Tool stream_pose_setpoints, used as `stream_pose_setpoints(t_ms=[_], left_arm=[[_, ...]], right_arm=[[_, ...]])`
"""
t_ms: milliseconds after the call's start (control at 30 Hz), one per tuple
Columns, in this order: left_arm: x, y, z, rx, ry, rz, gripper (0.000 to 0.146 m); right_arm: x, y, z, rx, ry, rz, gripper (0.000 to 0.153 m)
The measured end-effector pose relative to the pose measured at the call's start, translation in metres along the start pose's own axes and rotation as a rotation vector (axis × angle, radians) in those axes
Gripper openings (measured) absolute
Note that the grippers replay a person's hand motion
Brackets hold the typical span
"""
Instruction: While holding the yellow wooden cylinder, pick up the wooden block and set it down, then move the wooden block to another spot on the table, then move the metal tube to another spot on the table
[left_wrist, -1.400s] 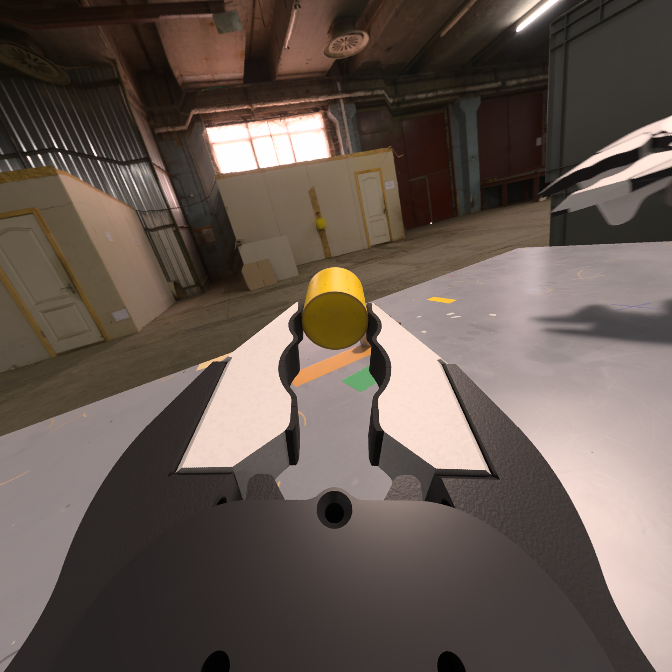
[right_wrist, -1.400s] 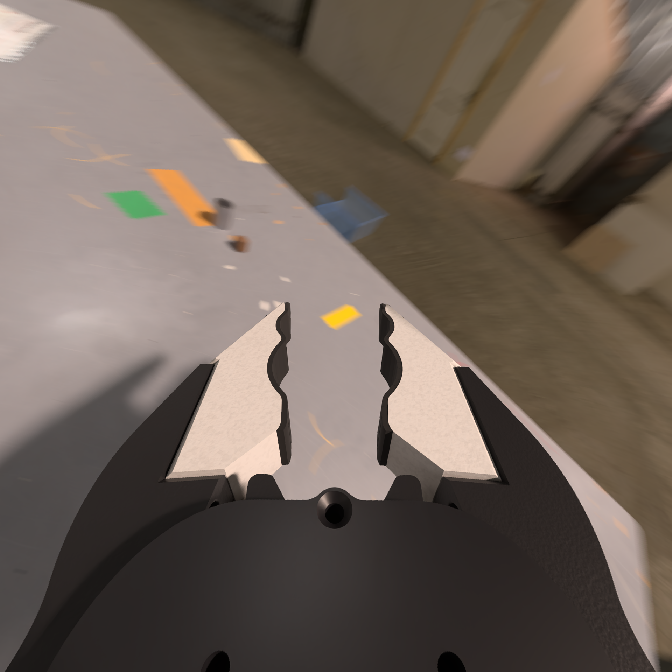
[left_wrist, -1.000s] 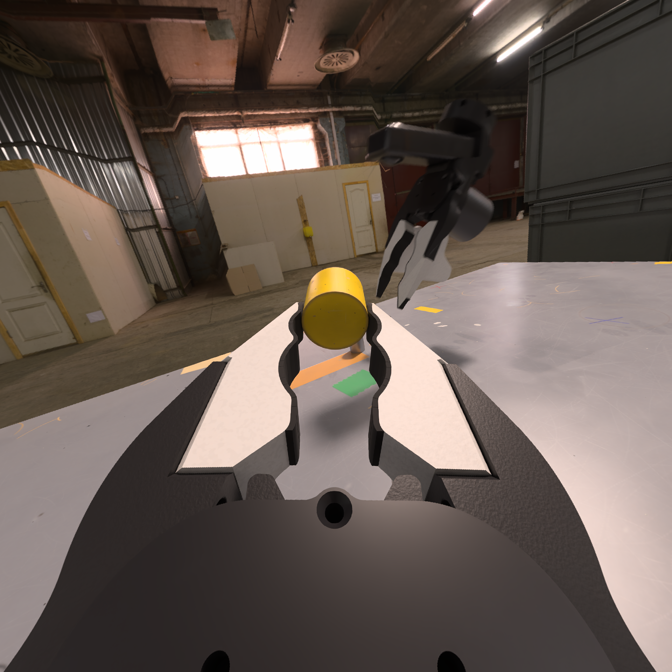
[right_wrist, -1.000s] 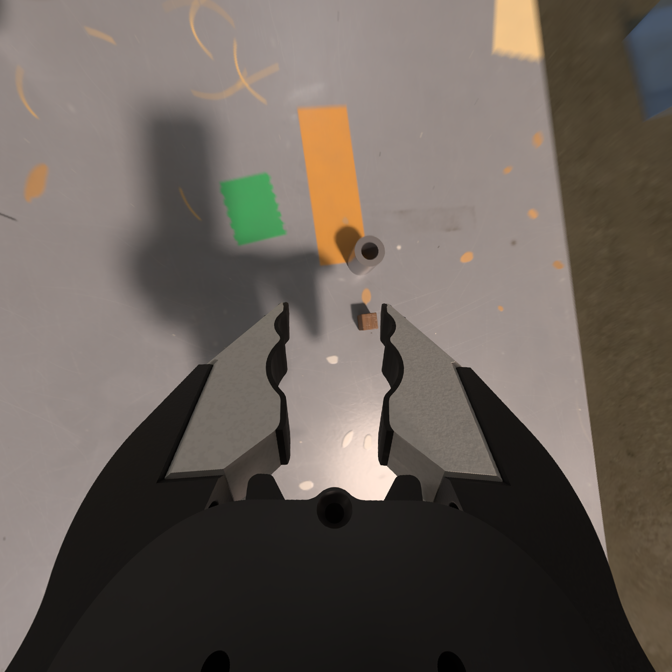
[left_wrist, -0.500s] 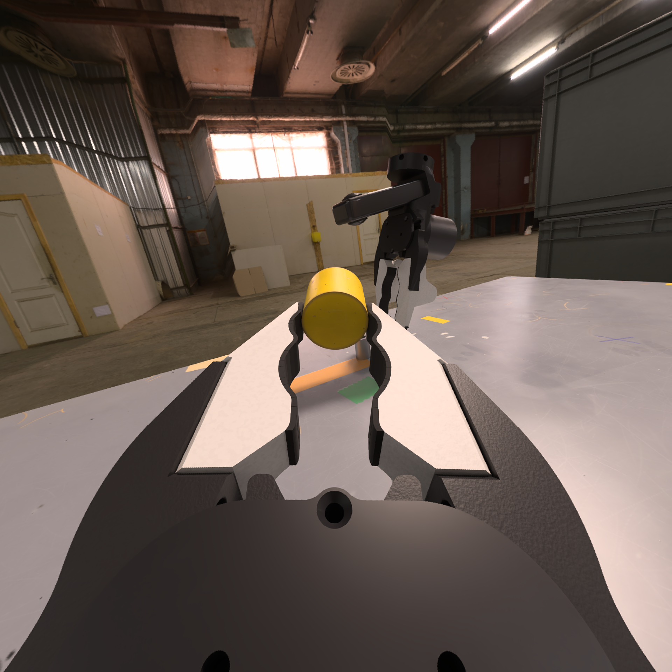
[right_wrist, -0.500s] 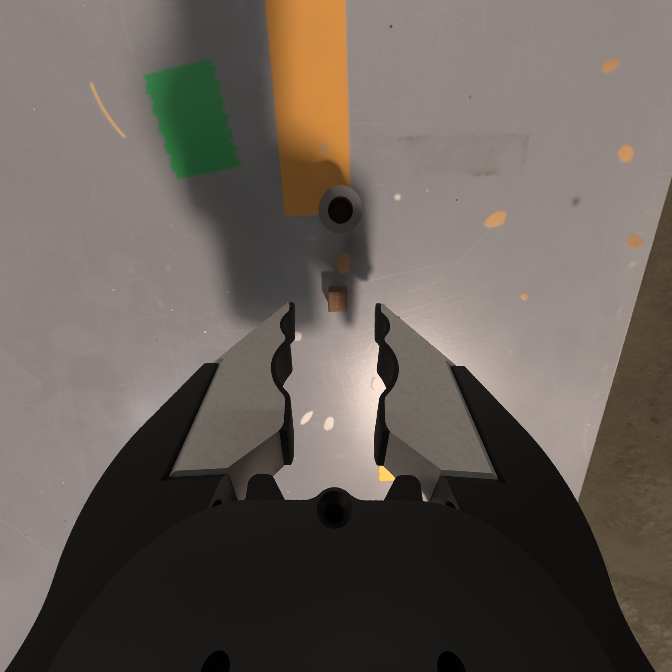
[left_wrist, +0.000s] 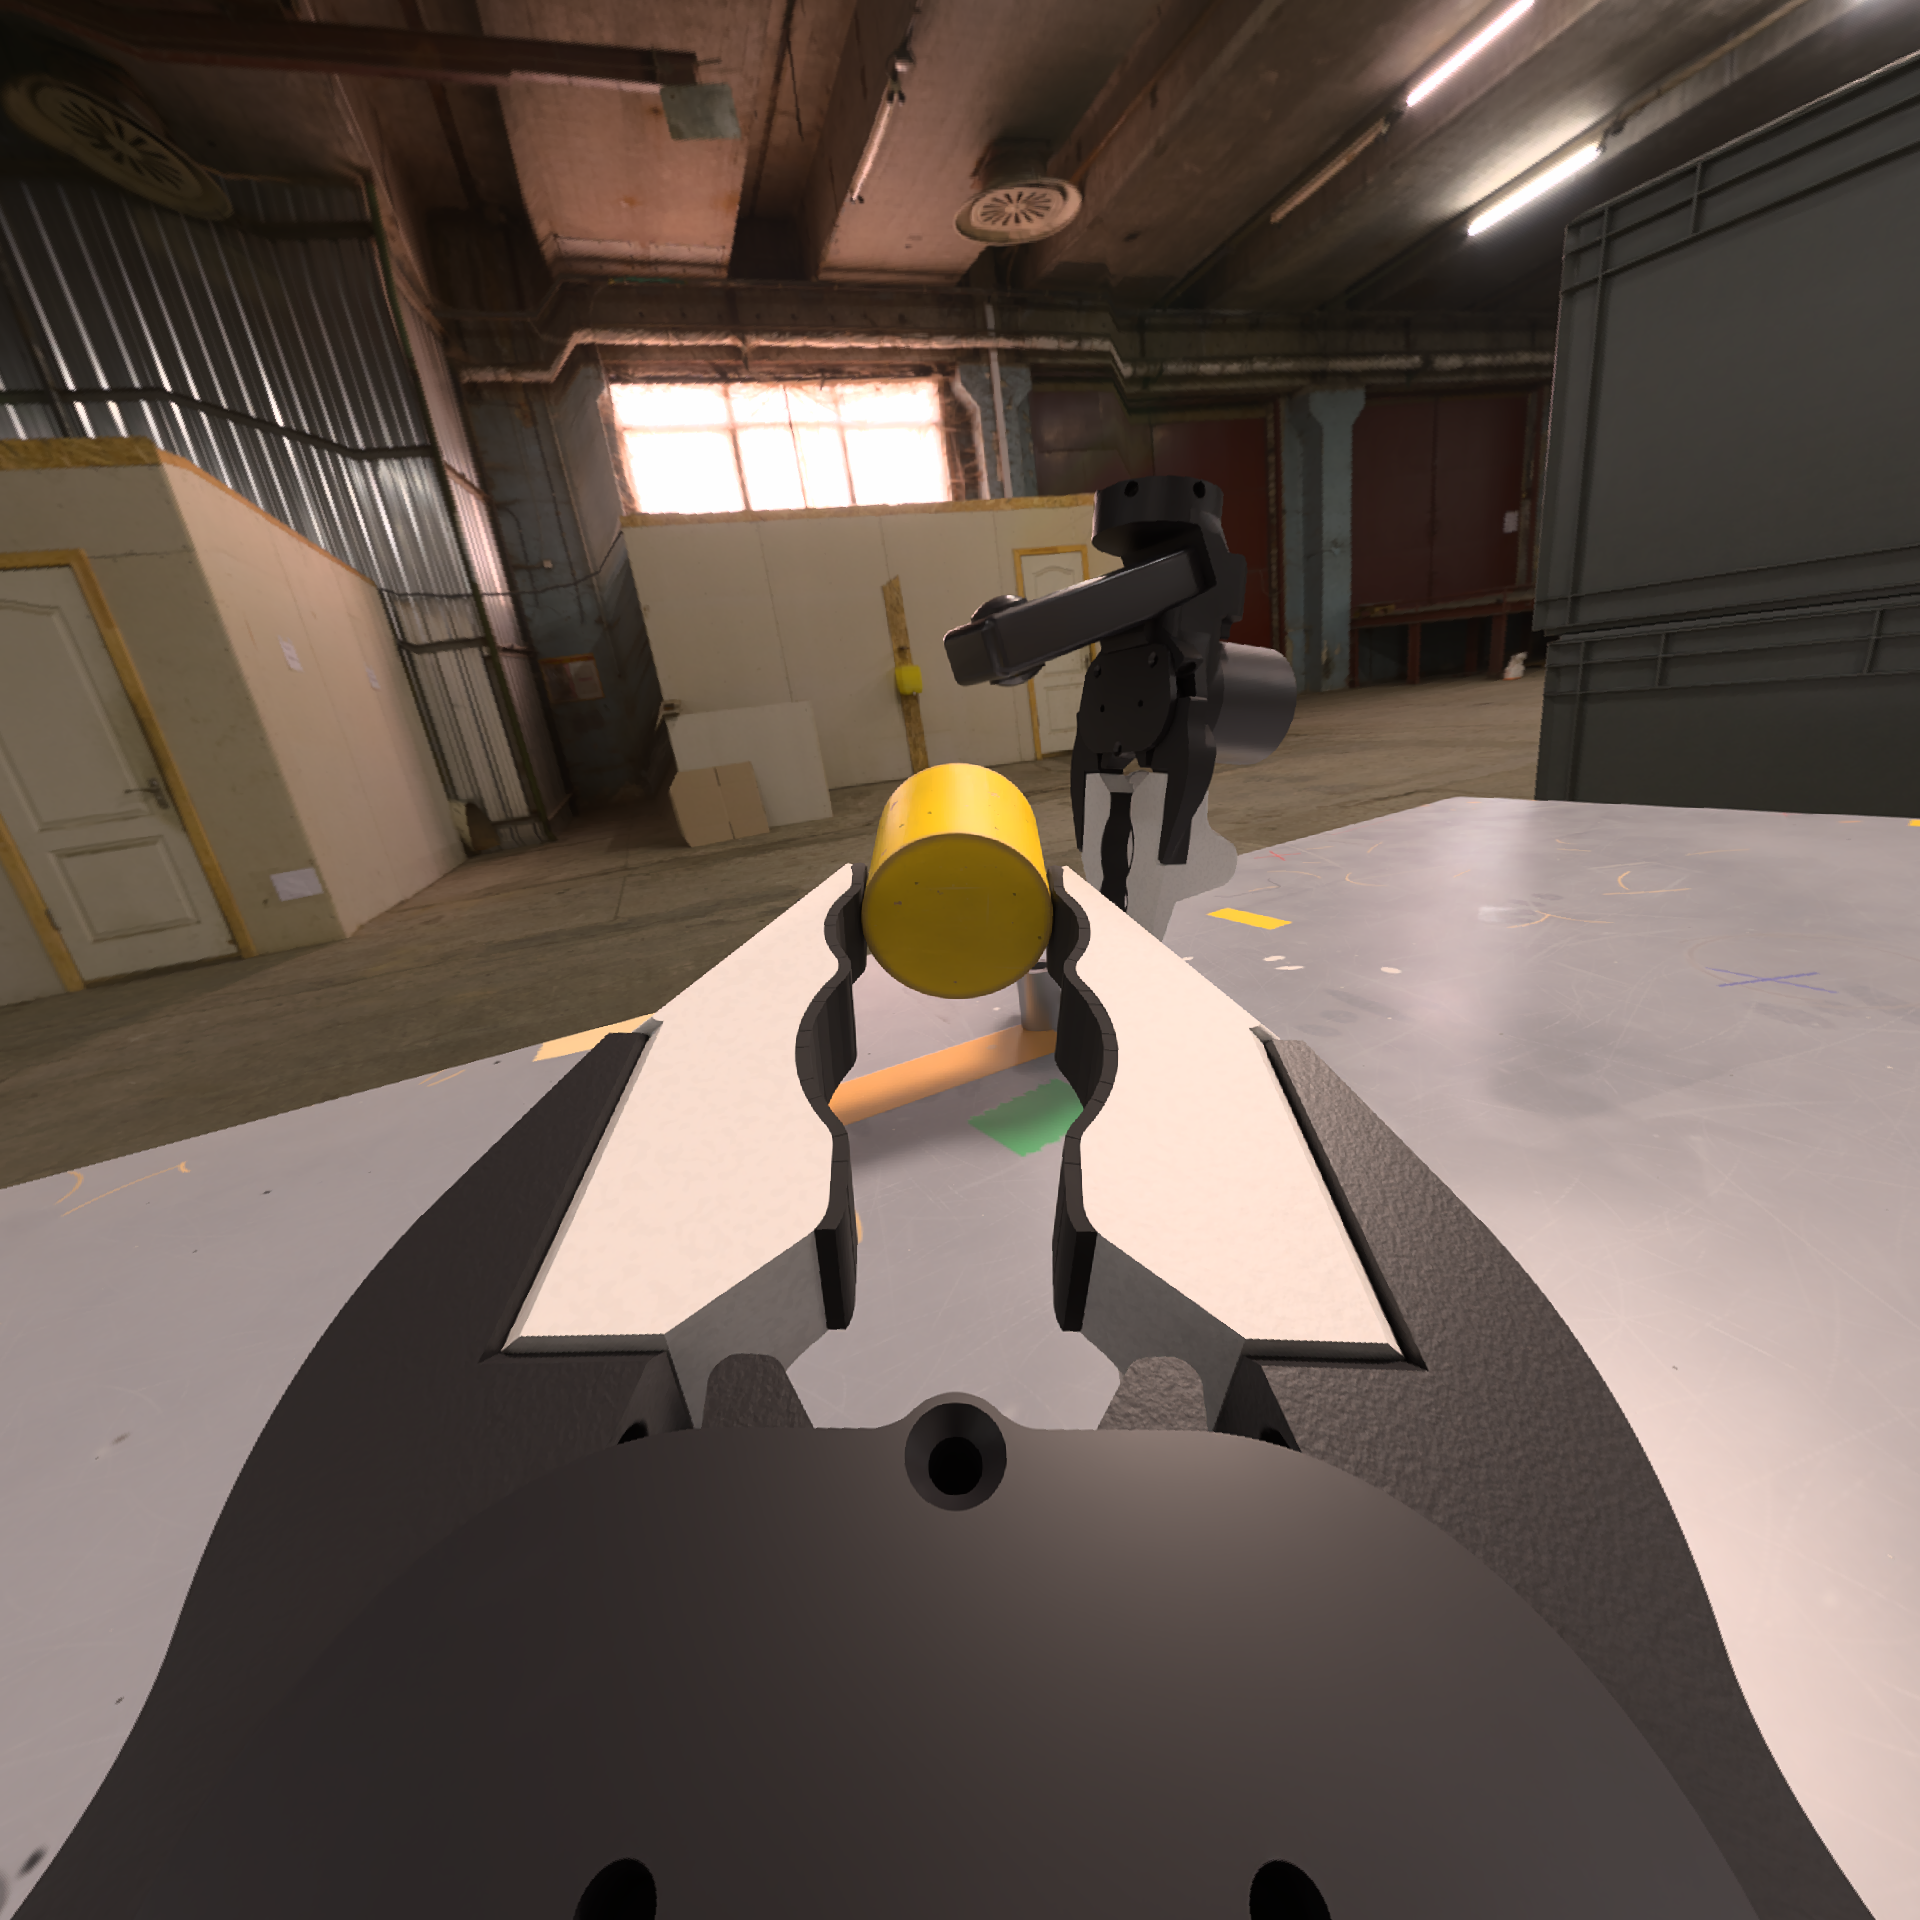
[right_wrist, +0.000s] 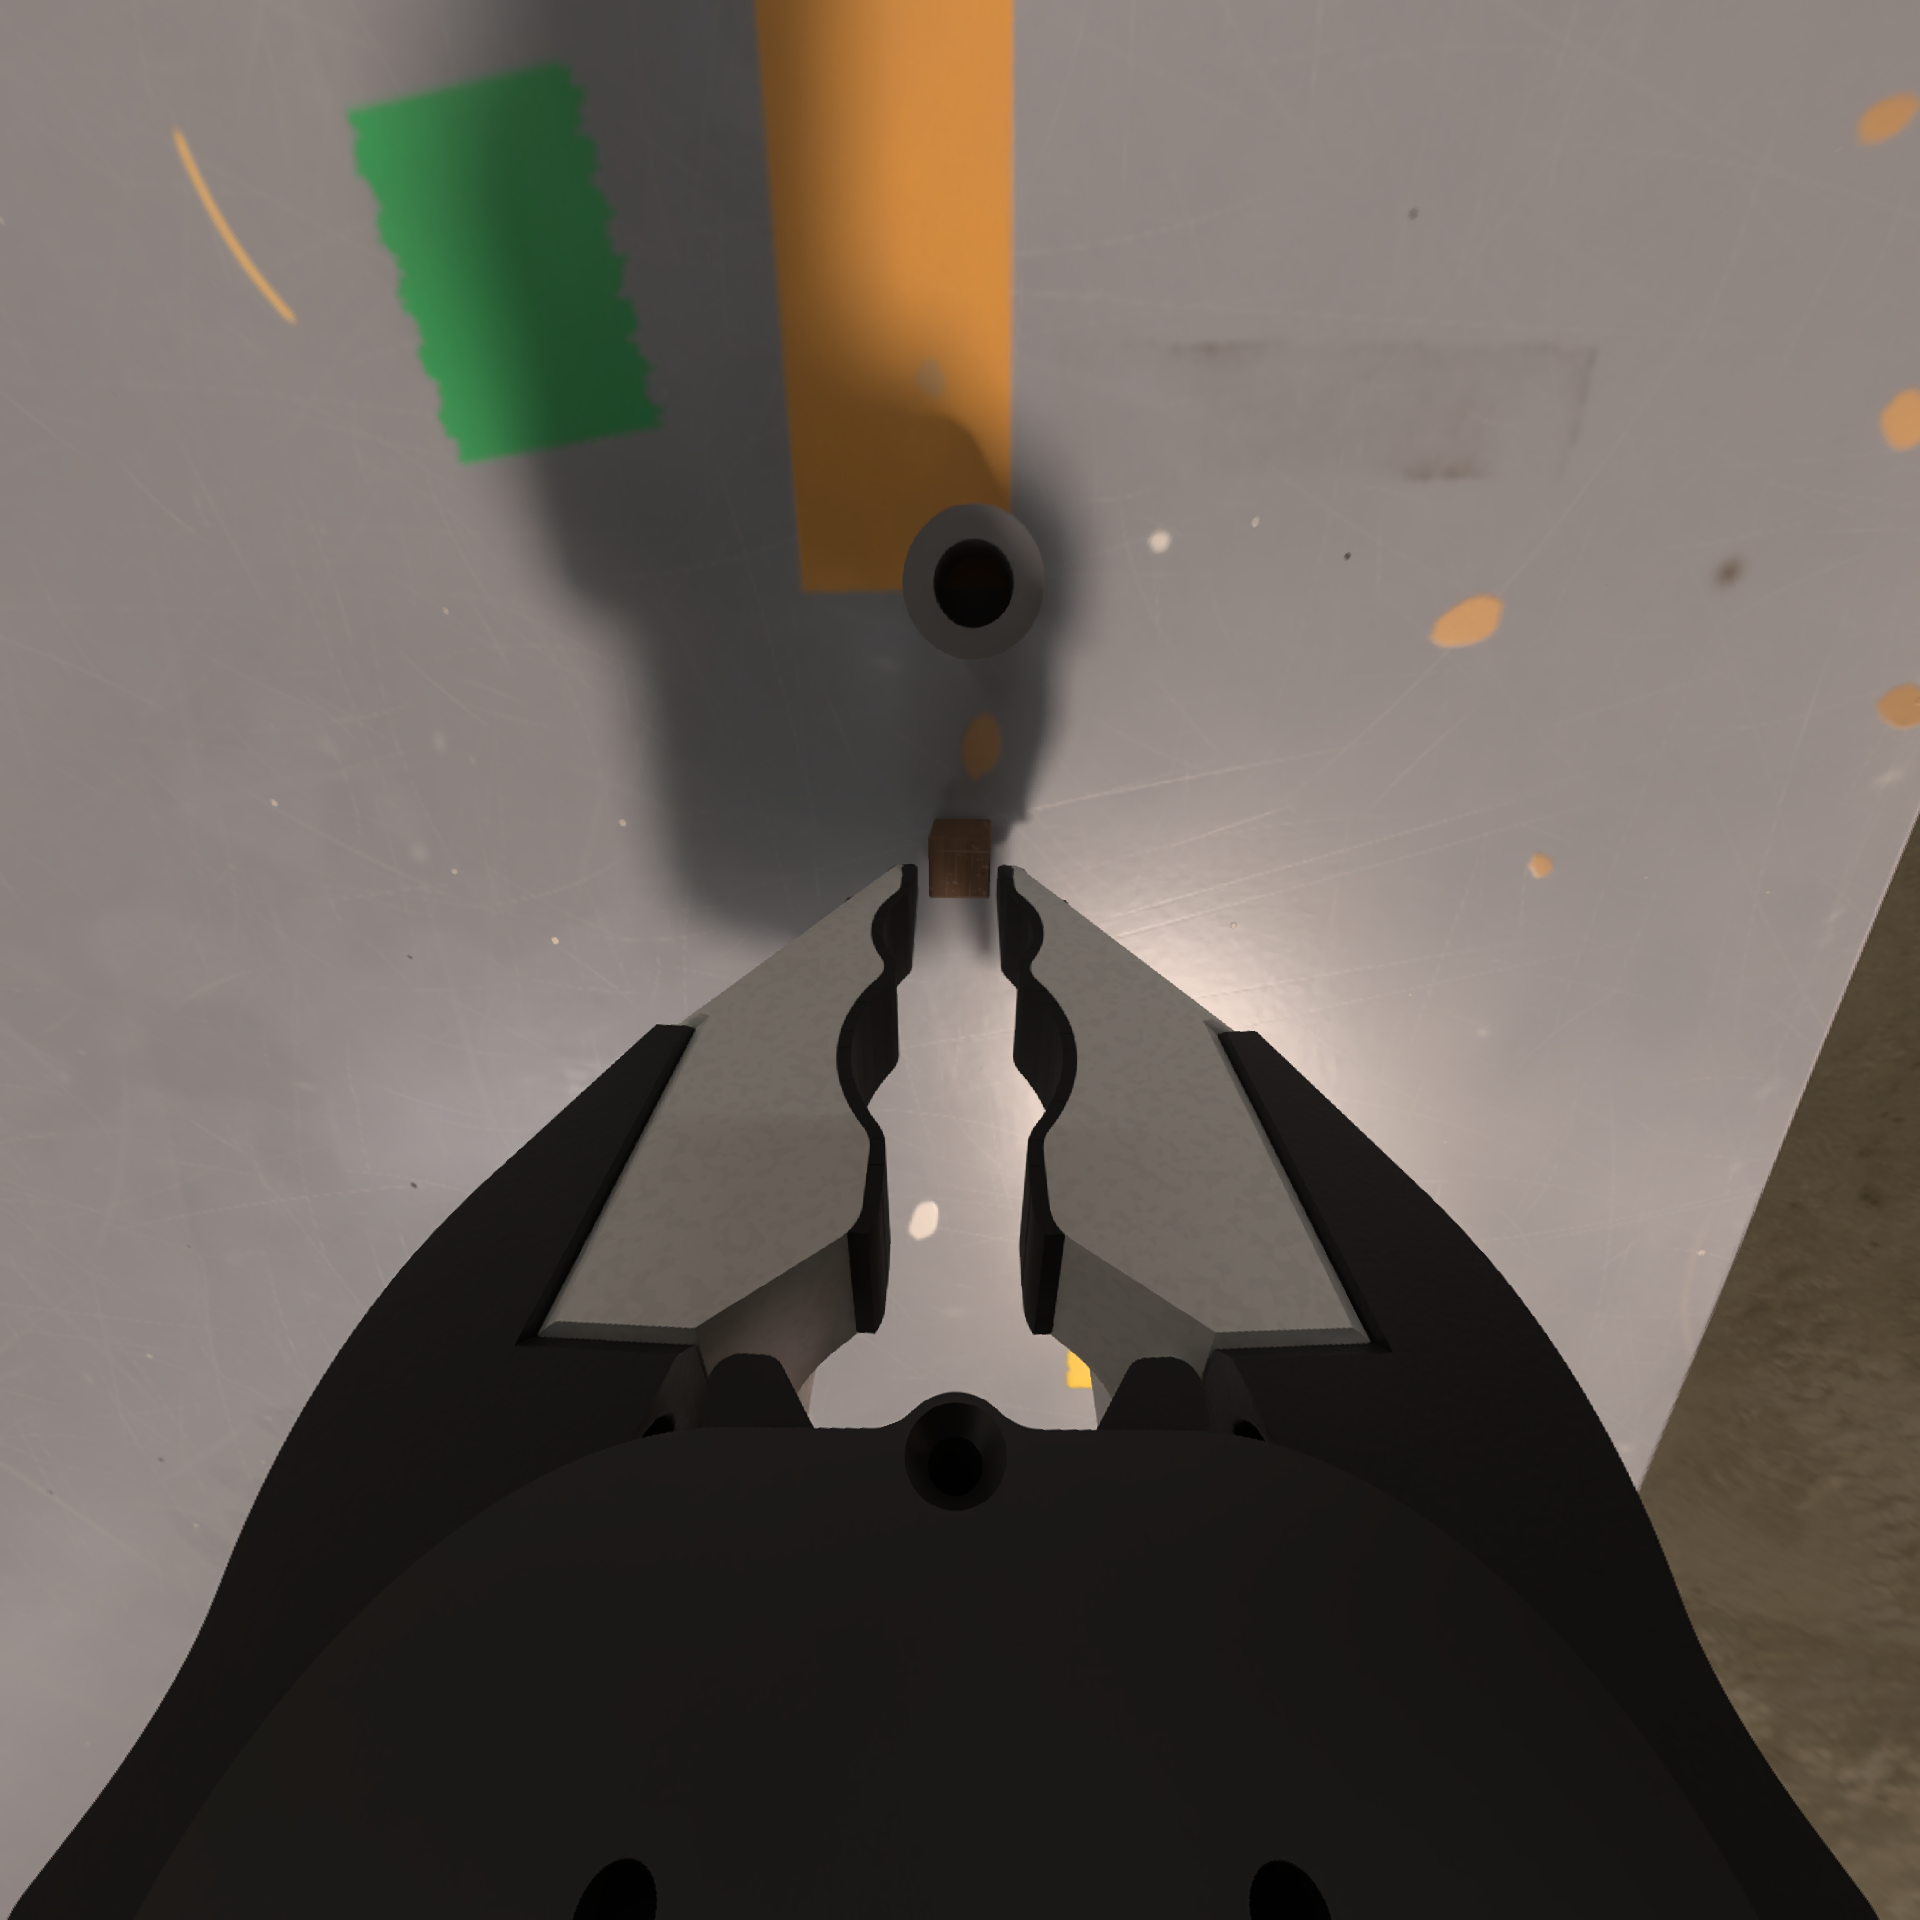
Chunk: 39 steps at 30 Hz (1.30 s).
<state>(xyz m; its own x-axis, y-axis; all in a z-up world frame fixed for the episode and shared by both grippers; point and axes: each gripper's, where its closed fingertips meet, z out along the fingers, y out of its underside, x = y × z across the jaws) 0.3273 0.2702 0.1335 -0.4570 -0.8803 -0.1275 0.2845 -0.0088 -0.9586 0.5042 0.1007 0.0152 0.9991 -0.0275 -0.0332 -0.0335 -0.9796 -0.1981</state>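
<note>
Between the left gripper (left_wrist: 954, 914) fingertips sits the yellow wooden cylinder (left_wrist: 956, 883), smooth, clamped firm. The right gripper (right_wrist: 959, 875) points straight down at the grey scratched table (right_wrist: 1351, 935); its jaws, narrower than half a second ago, flank the small wooden block (right_wrist: 959, 858) without clear contact. The metal tube (right_wrist: 974, 581) stands upright just beyond, hollow.

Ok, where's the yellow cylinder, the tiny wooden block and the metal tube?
yellow wooden cylinder (left_wrist: 956, 902): left wrist view, its round end face.
wooden block (right_wrist: 959, 871): right wrist view, its top face.
metal tube (right_wrist: 972, 596): right wrist view, its rim.
</note>
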Motion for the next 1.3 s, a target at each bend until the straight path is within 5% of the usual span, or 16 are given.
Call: stream_pose_setpoints(t_ms=[233, 400, 600, 800, 1033, 1300], left_arm=[[0.000, 0.000, 0.000, 0.002, 0.000, 0.002, 0.034], [0.000, -0.001, -0.001, 0.004, 0.000, -0.001, 0.034], [0.001, 0.000, 0.000, 0.001, 0.003, 0.006, 0.034], [0.000, 0.000, 0.000, 0.001, -0.003, 0.006, 0.034], [0.000, 0.001, 0.000, -0.006, -0.015, 0.025, 0.034], [-0.005, 0.002, 0.001, -0.015, -0.046, 0.032, 0.034]], right_arm=[[-0.002, 0.005, -0.005, 0.002, 0.021, -0.003, 0.011], [-0.022, 0.025, -0.043, 0.041, 0.100, -0.014, 0.011], [-0.065, 0.099, -0.107, 0.051, 0.242, 0.053, 0.011], [-0.106, 0.193, -0.137, -0.003, 0.355, 0.220, 0.011], [-0.160, 0.283, -0.136, -0.091, 0.422, 0.397, 0.011], [-0.231, 0.321, -0.099, -0.116, 0.293, 0.502, 0.011]])
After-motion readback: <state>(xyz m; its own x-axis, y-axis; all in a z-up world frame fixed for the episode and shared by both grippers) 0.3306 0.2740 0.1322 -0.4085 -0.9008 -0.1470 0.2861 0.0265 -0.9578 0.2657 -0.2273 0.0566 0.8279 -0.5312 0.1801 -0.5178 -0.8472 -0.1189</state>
